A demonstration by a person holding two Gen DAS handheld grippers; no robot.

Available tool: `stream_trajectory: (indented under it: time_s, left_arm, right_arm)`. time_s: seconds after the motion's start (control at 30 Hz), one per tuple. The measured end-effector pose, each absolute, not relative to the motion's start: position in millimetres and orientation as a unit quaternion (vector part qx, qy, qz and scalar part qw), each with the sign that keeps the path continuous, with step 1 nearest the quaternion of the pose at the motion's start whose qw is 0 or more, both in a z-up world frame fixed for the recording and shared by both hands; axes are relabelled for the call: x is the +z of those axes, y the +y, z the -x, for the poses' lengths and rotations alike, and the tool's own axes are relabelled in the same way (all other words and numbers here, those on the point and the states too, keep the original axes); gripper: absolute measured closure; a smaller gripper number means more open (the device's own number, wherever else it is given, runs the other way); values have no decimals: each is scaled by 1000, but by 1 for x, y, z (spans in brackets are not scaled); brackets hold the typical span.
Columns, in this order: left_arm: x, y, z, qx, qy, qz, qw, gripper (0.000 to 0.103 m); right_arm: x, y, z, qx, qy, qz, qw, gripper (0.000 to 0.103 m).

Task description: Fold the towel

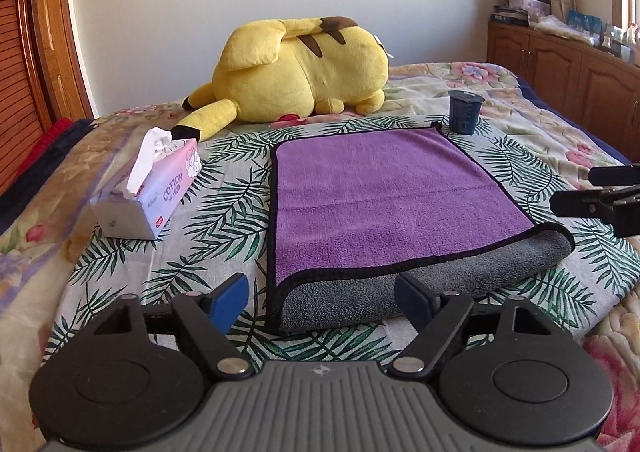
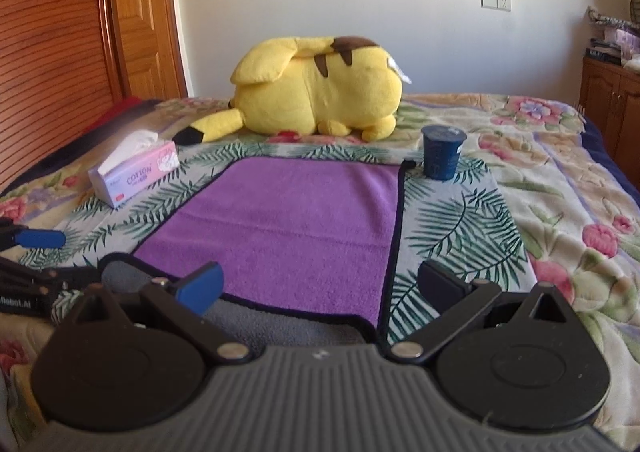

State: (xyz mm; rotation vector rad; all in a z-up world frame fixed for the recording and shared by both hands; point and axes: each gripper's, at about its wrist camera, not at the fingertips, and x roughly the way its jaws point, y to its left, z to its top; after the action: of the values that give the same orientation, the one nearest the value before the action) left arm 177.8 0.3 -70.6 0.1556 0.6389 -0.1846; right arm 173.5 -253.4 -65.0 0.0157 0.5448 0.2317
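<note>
Both grippers, the left gripper (image 1: 320, 292) and the right gripper (image 2: 320, 288), hang wide open and hold nothing, just above the near fold of the towel (image 1: 384, 191). A bad pinch might grab only one layer. Purple on top, gray below, it lies flat on the bed (image 1: 208, 219), near the cup (image 1: 464, 111).

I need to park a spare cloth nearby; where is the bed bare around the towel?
Right of the towel, the leaf-print cover below the dark cup is bare. A narrower strip lies between towel and tissue box. Behind the towel, the plush toy crowds it.
</note>
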Motion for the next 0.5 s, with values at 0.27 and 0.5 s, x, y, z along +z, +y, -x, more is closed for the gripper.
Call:
stream_trajectory:
  time_s: [0.27,0.5]
  left_arm:
    - [-79,11,-196,-98,327,-60,938,56]
    - [-88,15,-207,-107,343,-51,932,69]
  right_arm:
    - [-80,-257,-188,119,317,-8,941,19]
    - [-90,-262,-200,119,349,-10,930,24]
